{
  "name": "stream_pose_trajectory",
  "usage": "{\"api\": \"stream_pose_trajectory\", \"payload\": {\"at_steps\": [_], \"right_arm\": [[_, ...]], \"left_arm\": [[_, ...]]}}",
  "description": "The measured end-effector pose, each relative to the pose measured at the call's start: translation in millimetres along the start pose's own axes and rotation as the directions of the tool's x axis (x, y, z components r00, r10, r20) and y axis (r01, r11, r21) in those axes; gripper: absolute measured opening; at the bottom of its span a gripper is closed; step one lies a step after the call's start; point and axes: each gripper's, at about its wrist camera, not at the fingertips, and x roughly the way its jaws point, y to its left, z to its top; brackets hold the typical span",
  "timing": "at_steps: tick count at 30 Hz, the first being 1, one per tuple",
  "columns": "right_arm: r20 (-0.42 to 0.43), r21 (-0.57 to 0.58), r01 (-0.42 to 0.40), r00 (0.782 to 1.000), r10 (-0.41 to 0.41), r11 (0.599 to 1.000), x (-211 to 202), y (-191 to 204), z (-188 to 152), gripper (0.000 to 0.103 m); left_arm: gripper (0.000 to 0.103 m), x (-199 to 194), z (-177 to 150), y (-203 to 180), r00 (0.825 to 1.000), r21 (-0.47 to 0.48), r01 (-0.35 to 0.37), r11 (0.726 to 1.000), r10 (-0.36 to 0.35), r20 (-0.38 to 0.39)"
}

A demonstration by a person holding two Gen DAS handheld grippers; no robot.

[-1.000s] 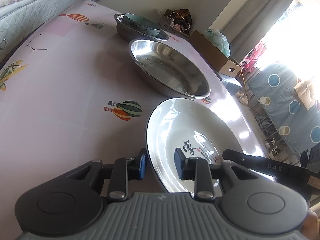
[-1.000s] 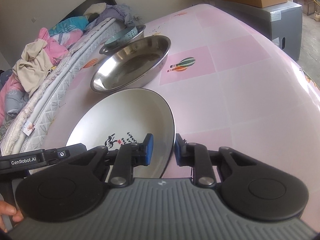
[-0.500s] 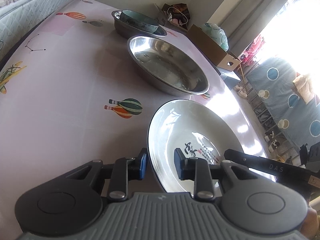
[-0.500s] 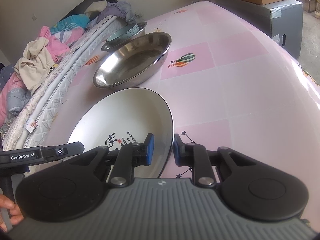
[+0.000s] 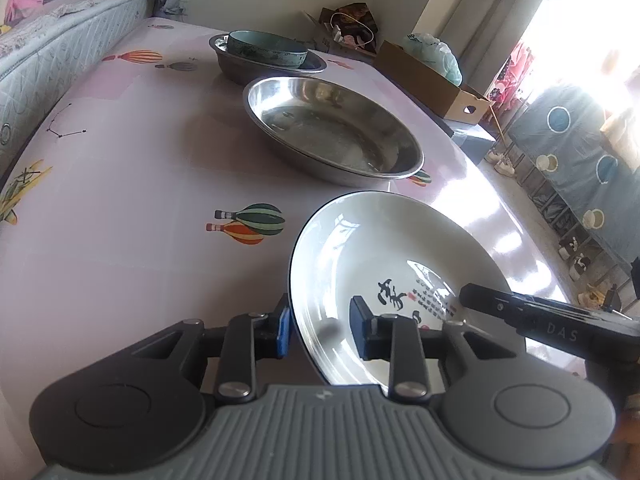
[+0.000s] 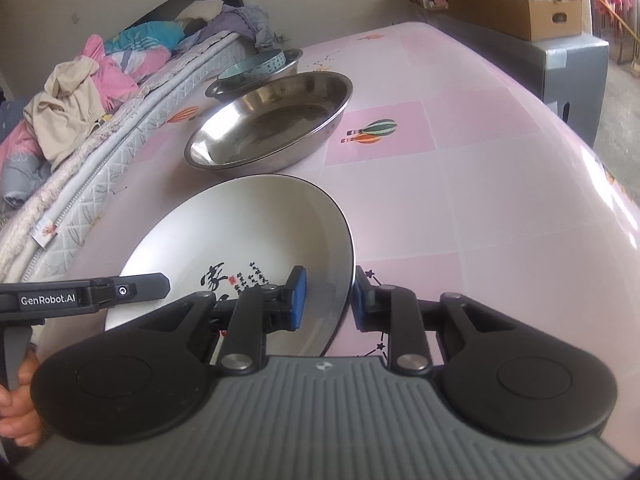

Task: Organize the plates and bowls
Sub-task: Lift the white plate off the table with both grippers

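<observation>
The white plate (image 5: 384,248) with black calligraphy sits at the near end of my pink balloon-print tablecloth (image 5: 120,208), with both tools straddling opposite sides of its rim. On the left I have the left gripper (image 5: 320,326) angled down at the plate's left edge; one blue pad is outside the rim, the other inside the well, and the jaws are opening with clear daylight on both sides of the rim. Beyond the plate I see the wide steel pan (image 5: 332,132), then a smaller steel basin (image 5: 240,68) with a teal bowl (image 5: 266,46) nested in it. On the right, my right gripper (image 6: 328,300) tilts down over the plate's right edge the same way, rim between the pads, jaws opening; the outer pad looks very near the rim, the inner one stands apart. In the right wrist view, a hand (image 6: 16,404) grips the left tool's handle at the lower left corner
</observation>
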Motion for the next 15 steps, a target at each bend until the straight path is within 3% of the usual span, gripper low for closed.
{"api": "stream_pose_trajectory", "payload": {"at_steps": [2,15], "right_arm": [[0.010,-0.013,0.005,1.000,-0.005,1.000,0,1,-1,0.025],[0.028,-0.024,0.030,0.999,-0.030,0.999,0,7,-1,0.026]], "left_arm": [[0.036,0,-2,-3,1.000,0.019,-0.003,1.000,0.003,0.007],[0.036,-2,-4,-12,0.999,0.059,-0.047,0.997,0.045,0.024]]}}
